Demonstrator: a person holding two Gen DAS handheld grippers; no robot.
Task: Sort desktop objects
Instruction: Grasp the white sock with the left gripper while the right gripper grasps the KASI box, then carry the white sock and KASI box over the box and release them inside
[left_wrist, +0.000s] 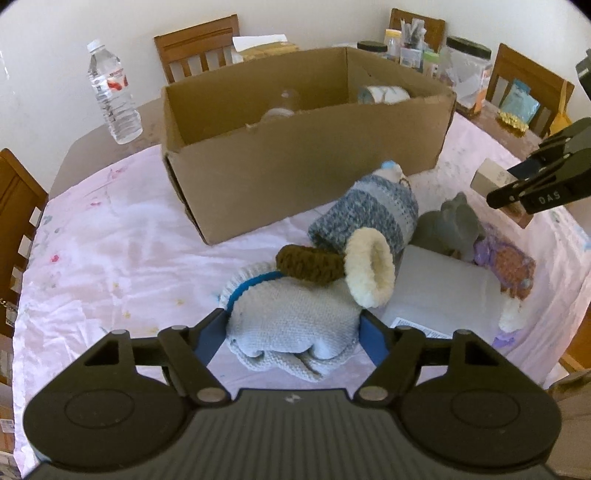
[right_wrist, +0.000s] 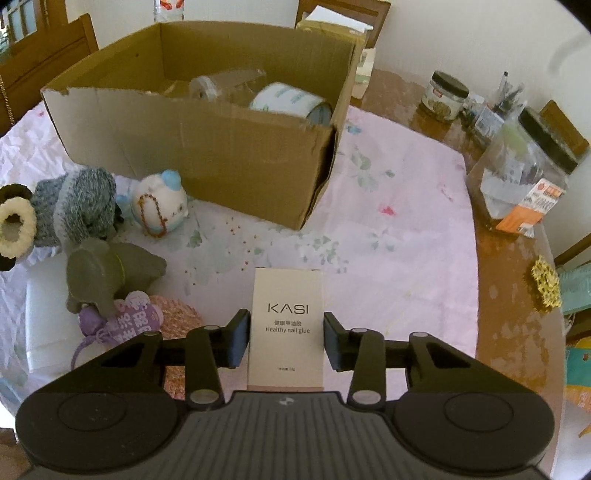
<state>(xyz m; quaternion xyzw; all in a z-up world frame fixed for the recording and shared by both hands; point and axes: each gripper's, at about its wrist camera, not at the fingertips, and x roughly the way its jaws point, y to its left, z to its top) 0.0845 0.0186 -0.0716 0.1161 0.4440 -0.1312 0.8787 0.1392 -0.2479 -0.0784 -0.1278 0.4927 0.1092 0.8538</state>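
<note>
My left gripper (left_wrist: 291, 332) is wide apart around a light grey knit hat with a blue band (left_wrist: 291, 317) on the pink tablecloth, its pads touching the hat's sides. My right gripper (right_wrist: 286, 341) is open around a white KASI nail glue box (right_wrist: 286, 325), pads just clear of its sides; it also shows in the left wrist view (left_wrist: 517, 188). An open cardboard box (left_wrist: 295, 158) (right_wrist: 207, 140) stands behind, holding a tape roll (right_wrist: 291, 101) and a clear item.
A blue-grey knit bootie (left_wrist: 369, 225), brown knit piece (left_wrist: 310, 264), grey elephant toy (right_wrist: 107, 275), white cat figure (right_wrist: 159, 206), purple pouch (right_wrist: 125, 321) and white flat pack (left_wrist: 439, 295) lie nearby. A water bottle (left_wrist: 112, 92) and jars (right_wrist: 524, 173) stand at the table edges.
</note>
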